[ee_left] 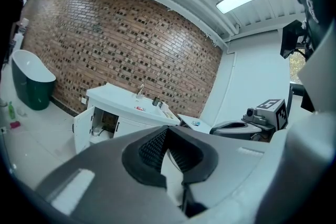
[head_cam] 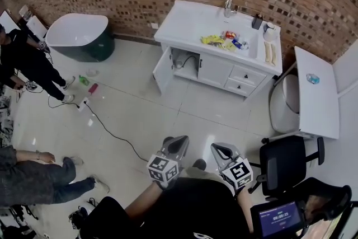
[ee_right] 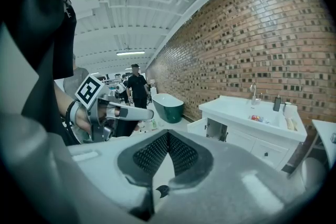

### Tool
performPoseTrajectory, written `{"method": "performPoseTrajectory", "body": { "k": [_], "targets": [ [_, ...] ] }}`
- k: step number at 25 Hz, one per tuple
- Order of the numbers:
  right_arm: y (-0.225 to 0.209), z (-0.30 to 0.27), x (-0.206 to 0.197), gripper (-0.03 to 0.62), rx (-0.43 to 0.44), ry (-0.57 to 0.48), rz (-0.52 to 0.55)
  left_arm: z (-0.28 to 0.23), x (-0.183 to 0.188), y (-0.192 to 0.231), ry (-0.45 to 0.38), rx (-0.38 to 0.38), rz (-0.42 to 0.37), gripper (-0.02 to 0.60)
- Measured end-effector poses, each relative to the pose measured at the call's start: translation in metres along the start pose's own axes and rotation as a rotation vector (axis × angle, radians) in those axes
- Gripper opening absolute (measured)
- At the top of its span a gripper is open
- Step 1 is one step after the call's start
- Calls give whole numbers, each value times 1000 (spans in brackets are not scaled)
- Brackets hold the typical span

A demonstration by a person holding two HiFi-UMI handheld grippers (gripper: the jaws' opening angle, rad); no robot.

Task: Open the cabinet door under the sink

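Note:
A white vanity cabinet (head_cam: 215, 67) with a sink and faucet (head_cam: 228, 6) stands against the brick wall, far across the floor from me. Its left door (head_cam: 162, 69) is swung open and shows a dark inside with pipework. The middle door and the right drawers are closed. My left gripper (head_cam: 178, 144) and right gripper (head_cam: 220, 148) hover side by side near my body, both shut with nothing in them. The left gripper view shows the cabinet (ee_left: 113, 113) with its open door (ee_left: 81, 128) beyond the shut gripper (ee_left: 167, 131). In the right gripper view the cabinet (ee_right: 247, 123) lies right of the gripper (ee_right: 167, 134).
A green and white bathtub (head_cam: 78, 36) stands at the left wall. A toilet (head_cam: 282, 103), a white table (head_cam: 316, 92) and a black chair (head_cam: 288, 162) are at the right. A cable (head_cam: 112, 131) and small bottles (head_cam: 89, 84) lie on the floor. People are at the far left.

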State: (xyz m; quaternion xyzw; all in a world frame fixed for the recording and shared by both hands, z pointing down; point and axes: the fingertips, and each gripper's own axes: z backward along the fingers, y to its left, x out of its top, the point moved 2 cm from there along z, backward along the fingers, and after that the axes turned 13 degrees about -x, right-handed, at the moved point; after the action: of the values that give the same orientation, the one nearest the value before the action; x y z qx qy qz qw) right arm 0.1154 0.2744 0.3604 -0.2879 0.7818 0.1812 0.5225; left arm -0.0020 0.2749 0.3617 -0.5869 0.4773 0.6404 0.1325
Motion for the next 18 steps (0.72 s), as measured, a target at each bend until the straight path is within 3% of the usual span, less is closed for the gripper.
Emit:
{"method": "performPoseTrajectory", "body": {
  "k": [18],
  "targets": [
    [-18, 7, -3, -9, -7, -19, -22, -15, -7, -13, 26, -7, -2, 15]
  ]
}}
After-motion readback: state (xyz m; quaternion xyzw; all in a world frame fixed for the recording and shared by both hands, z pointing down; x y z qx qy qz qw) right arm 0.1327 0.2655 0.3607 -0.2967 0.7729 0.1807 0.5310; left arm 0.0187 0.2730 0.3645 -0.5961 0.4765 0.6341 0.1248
